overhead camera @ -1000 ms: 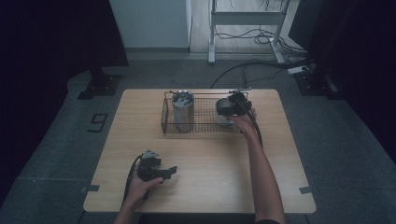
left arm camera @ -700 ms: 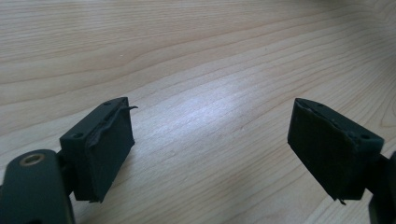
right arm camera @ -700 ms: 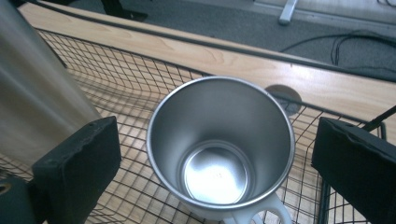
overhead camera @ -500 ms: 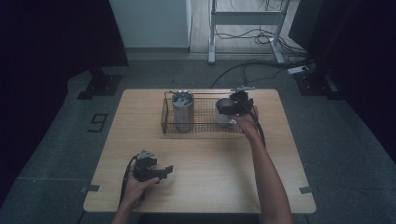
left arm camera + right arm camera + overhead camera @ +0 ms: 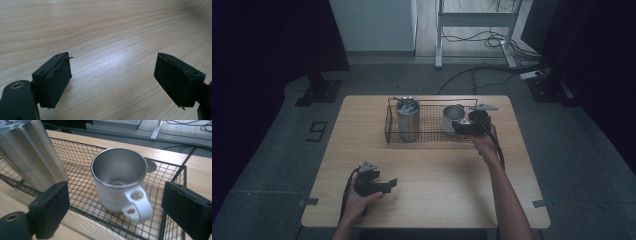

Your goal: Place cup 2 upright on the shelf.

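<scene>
A black wire basket [image 5: 430, 140] stands at the back of the wooden table [image 5: 437, 175]. In it stand a tall steel tumbler [image 5: 408, 120] on the left and a white mug with a steel inside [image 5: 452, 116] on the right. My right gripper [image 5: 460, 125] hovers open at the basket's right end. In the right gripper view the mug [image 5: 119, 180] stands upright between and beyond the spread jaws of the right gripper [image 5: 117, 191], handle [image 5: 137, 207] towards me, tumbler [image 5: 30, 152] at left. My left gripper [image 5: 388, 185] rests open near the front left; the left gripper [image 5: 112, 72] holds nothing.
The basket's wire rim [image 5: 160, 225] runs just in front of the mug. Bare wood [image 5: 107, 30] lies under the left gripper. Beyond the table are cables [image 5: 482, 75] and a metal stand [image 5: 472, 20] on the floor.
My right gripper has drawn back towards the person's side from the basket's right end, and the mug now stands uncovered in the basket. The left gripper has barely moved.
</scene>
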Available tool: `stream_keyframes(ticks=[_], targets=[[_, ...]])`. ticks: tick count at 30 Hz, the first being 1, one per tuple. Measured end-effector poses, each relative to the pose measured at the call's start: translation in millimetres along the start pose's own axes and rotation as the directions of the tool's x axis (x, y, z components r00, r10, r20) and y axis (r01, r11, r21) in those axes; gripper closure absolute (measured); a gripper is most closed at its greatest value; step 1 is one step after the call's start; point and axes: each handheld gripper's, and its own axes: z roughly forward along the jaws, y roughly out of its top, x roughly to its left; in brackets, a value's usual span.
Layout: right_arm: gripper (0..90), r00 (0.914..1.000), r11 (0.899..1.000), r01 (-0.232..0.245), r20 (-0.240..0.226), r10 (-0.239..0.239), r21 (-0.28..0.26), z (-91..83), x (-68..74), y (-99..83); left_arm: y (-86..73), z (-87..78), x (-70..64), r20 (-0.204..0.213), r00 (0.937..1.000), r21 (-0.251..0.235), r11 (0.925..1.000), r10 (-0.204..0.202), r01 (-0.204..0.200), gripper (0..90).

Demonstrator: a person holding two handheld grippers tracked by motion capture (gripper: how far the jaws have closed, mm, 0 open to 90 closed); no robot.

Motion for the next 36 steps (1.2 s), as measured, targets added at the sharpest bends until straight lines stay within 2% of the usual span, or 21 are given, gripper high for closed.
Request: stream_keyframes(ticks=[8,14,17,28,36], targets=[[10.8,0.9995,0.999,-0.015,-0.028,0.013,-0.053,-25.2,-7.9,-19.6,-4.3,-3.6,5.3,-0.017,0.9996,-0.002,0.9998,-0.02,0.02,14.3],[12.4,0.9984,0.996,-0.018,-0.056,0.013,-0.09,-43.9,-5.7,-31.9,-5.9,-6.8,6.0,-0.026,0.9993,-0.008,0.9997,-0.025,0.025,14.3],[12.9,0.9979,0.995,-0.001,-0.065,-0.005,-0.1,-53.4,-3.4,-40.7,-5.9,-6.9,6.5,-0.028,0.9993,-0.006,0.9997,-0.024,0.024,14.2],[14.4,0.9964,0.994,0.017,-0.08,-0.025,-0.105,-83.9,-1.5,-82.7,-4.9,-2.6,3.9,-0.018,0.9998,0.007,0.9999,-0.009,0.01,14.2],[15.9,0.9963,0.995,-0.014,-0.085,0.005,-0.097,-99.6,-6.1,-115.9,-5.2,0.0,2.6,-0.018,0.9998,0.013,0.9999,-0.005,0.005,14.3]])
